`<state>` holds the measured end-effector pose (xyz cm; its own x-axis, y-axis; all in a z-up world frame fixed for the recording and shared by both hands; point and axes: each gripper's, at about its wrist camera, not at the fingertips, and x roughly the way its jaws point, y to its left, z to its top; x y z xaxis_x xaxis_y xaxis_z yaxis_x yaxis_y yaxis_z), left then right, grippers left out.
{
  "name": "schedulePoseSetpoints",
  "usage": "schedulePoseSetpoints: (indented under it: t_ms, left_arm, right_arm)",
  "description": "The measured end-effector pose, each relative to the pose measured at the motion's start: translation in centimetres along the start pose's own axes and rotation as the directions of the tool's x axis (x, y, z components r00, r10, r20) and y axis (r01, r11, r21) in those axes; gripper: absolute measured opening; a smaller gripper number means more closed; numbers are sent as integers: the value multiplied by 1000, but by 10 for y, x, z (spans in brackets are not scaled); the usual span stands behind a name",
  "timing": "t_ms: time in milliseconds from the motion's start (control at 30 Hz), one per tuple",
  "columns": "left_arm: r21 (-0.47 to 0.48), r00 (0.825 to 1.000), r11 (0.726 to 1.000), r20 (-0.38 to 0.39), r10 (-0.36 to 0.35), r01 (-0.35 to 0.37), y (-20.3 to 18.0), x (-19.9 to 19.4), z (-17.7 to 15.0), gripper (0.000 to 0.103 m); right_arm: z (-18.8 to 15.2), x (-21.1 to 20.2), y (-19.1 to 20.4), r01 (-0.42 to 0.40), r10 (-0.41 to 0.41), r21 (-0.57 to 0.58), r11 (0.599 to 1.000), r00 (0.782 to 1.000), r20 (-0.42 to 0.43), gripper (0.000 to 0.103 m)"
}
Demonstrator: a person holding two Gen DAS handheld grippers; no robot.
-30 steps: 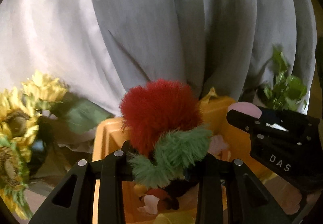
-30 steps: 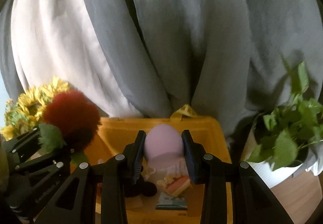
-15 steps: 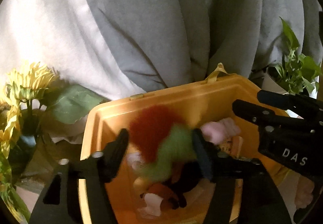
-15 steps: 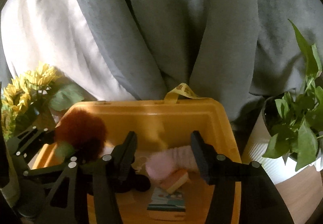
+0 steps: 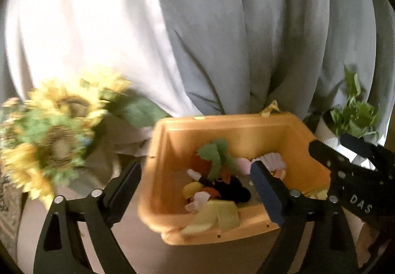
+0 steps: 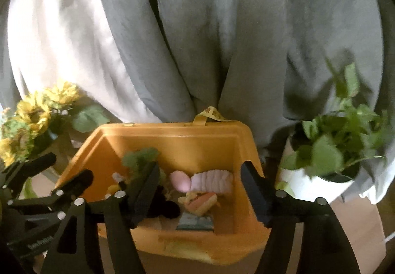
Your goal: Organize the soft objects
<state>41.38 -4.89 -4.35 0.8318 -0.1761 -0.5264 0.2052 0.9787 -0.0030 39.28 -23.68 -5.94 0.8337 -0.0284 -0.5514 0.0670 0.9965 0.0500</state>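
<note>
With both toys dropped into the yellow bin (image 6: 172, 143), my left gripper (image 5: 195, 190) and right gripper (image 6: 200, 190) were opening, fingers spread and empty, pink plush (image 6: 212, 181) at twelve o'clock.

Bin (image 6: 172, 148) at centre, before a hanging curtain (image 6: 222, 39). Inside the bin: soft toys (image 6: 212, 181) piled together, a booklet (image 6: 195, 222) nearest the camera. Left of bin: flowers (image 6: 32, 116). Right of bin: potted plant (image 6: 330, 150).
</note>
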Motion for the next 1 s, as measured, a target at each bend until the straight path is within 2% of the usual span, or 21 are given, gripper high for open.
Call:
schedulePoseSetpoints:
  t_ms: [67,133,333,467,700,1000]
  left_arm:
    - [-3,999,999,36,33,-33,3,-21,-2,95]
    - [-6,996,998,73,56,-56,5,-43,-4,101]
    - [-2,985,996,147,86,-87,16,-98,-15,103]
    - [8,981,997,176,76,-79,24,-129,-27,103]
    - [37,983,998,180,39,-46,27,-168,-52,103]
    - [39,980,999,199,18,-27,19,-222,-79,103]
  right_arm:
    - [-3,-17,2,0,0,4,1000,1000,14,76]
    - [-7,-37,4,3,-3,11,1000,999,33,79]
    - [-20,-90,16,17,-19,23,1000,996,90,86]
    - [-32,-126,25,59,-64,42,997,989,131,92]
    - [-59,-181,37,129,-139,72,989,976,168,93]
    - [-82,-234,42,132,-140,56,990,970,201,93]
